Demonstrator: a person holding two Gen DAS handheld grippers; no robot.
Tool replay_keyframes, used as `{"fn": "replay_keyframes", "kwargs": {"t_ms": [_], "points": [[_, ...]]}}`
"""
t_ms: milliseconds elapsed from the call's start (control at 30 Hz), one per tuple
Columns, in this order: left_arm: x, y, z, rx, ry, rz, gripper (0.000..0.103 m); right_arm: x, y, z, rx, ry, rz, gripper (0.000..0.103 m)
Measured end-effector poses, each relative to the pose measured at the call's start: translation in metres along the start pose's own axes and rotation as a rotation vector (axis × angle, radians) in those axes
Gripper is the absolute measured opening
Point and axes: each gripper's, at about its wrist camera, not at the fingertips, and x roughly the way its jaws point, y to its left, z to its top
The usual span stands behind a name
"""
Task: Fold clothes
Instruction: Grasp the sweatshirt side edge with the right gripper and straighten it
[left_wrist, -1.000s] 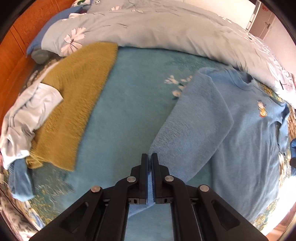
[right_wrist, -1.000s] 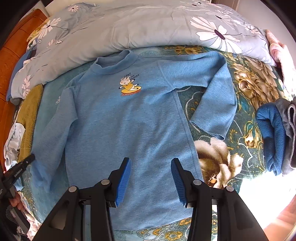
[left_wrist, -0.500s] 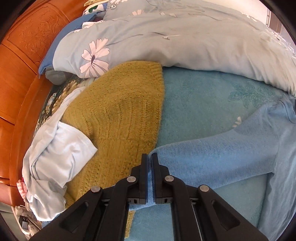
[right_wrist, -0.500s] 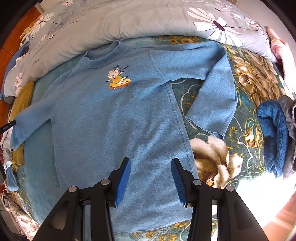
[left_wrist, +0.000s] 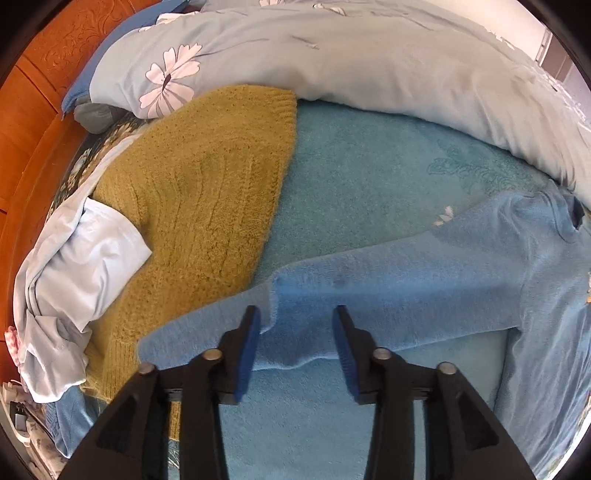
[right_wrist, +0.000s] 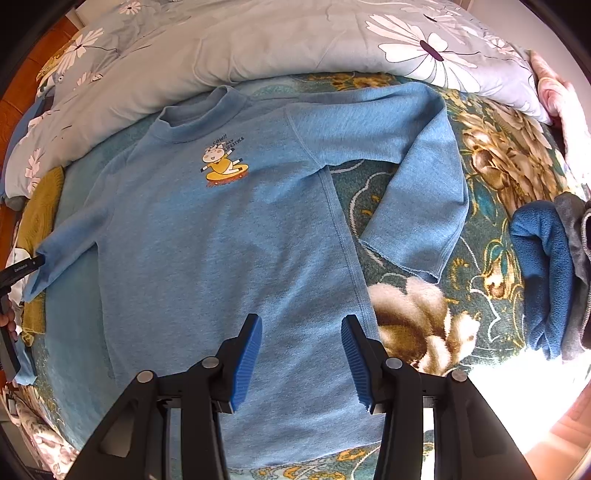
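A light blue sweatshirt with a cartoon cow print lies face up on the bed. Its left sleeve is stretched out sideways, its cuff lying partly on a mustard knit sweater. My left gripper is open just above that cuff, holding nothing. It shows at the left edge of the right wrist view. My right gripper is open and empty above the sweatshirt's lower body. The right sleeve lies bent downward on the bedspread.
A floral grey-blue duvet is bunched along the back. A white garment lies left of the mustard sweater, by the wooden headboard. Folded dark blue and grey clothes sit at the right. The bedspread is floral.
My left gripper pulled the left sleeve outward to the left over the mustard sweater, then opened and let the cuff go. My right gripper stayed open above the hem.
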Motion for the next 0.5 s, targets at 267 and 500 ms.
{"fn": "replay_keyframes", "kwargs": {"t_ms": [267, 500], "points": [[-0.049, -0.062, -0.055, 0.061, 0.002, -0.180, 0.061, -0.004, -0.017, -0.020, -0.002, 0.021, -0.024, 0.049], [-0.043, -0.140, -0.152, 0.176, 0.216, -0.351, 0.061, 0.020, -0.054, -0.057, 0.064, 0.129, -0.067, 0.049]]}}
